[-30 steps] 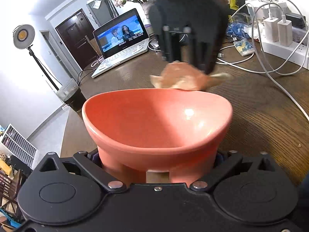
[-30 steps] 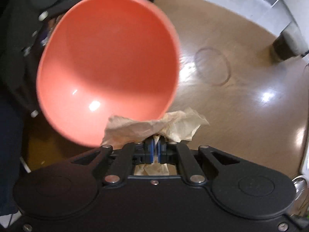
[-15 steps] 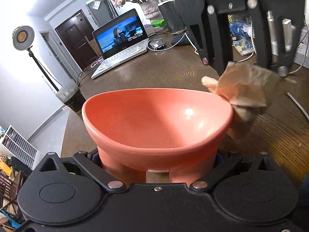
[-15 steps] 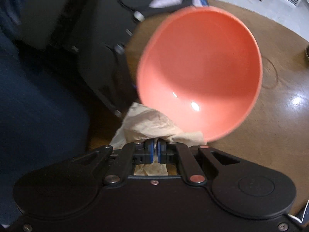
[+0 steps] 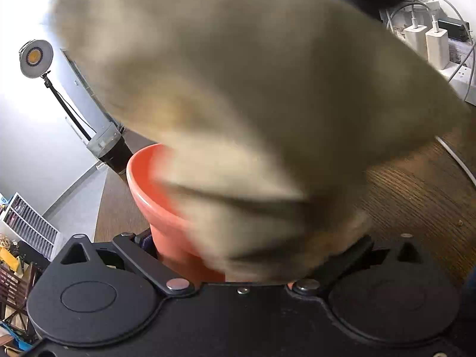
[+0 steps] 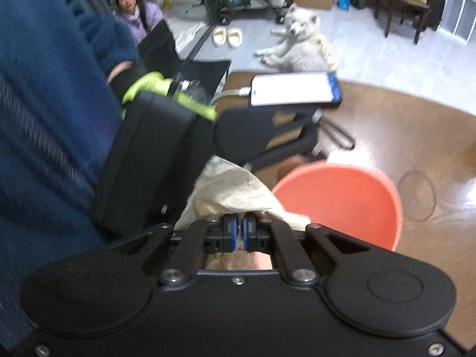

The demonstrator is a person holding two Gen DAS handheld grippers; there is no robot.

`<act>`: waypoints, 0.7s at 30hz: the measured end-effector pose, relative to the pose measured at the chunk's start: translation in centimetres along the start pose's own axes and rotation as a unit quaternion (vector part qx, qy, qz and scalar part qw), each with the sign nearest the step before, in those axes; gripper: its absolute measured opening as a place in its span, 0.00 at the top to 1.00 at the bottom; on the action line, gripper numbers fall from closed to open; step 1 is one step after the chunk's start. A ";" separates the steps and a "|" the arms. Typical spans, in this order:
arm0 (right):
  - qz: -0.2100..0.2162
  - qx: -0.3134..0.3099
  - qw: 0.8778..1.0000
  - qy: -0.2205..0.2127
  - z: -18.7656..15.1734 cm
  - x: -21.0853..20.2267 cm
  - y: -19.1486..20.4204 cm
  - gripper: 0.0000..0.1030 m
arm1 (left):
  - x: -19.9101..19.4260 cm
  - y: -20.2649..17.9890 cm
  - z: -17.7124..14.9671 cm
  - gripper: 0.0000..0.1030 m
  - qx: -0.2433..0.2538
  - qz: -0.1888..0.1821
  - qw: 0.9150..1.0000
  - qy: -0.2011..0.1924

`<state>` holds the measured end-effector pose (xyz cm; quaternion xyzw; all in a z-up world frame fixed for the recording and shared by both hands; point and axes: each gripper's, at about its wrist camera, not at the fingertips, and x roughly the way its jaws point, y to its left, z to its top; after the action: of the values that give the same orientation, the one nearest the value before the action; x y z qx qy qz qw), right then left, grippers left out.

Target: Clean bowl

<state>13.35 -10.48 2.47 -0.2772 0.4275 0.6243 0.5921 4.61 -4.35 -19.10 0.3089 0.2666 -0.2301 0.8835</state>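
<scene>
My left gripper [image 5: 253, 247] is shut on the foot of a salmon-pink bowl [image 5: 148, 190] and holds it tilted above the wooden table. A crumpled beige paper towel [image 5: 238, 89], blurred and very near the left camera, hides most of the bowl. In the right wrist view my right gripper [image 6: 239, 229] is shut on that paper towel [image 6: 235, 190]. It hangs over the near-left rim of the bowl [image 6: 342, 205], right beside the left gripper [image 6: 300, 156]. The bowl's inside looks bare.
The brown wooden table [image 5: 416, 196] carries a power strip with white chargers [image 5: 428, 44] and cables at the far right. A phone [image 6: 294, 89] sits on the left gripper. A blue sleeve [image 6: 44, 119] fills the left. On the floor are a white dog [image 6: 300, 47] and a seated person [image 6: 134, 9].
My right gripper carried the paper towel from behind the bowl's far rim, round its right side, up close to the left camera. The bowl stayed still in the left gripper.
</scene>
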 end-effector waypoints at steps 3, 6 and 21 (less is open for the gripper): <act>-0.019 -0.001 0.999 -0.026 1.3 0.0 0.1 0.94 | 0.0 -0.1 0.0 0.04 0.002 -0.001 1.000 -0.001; -0.049 0.004 0.997 -0.052 1.9 -0.5 0.2 0.94 | 0.0 -0.1 0.0 0.04 0.004 -0.002 1.000 -0.002; -0.172 0.065 0.982 -0.040 -0.7 3.9 -5.2 0.94 | 0.1 -0.1 0.2 0.04 0.012 -0.005 1.000 -0.004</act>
<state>17.72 -9.43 -2.28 -0.2826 0.3890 0.4944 0.7241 4.69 -4.57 -19.10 0.3171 0.2624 -0.2391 0.8794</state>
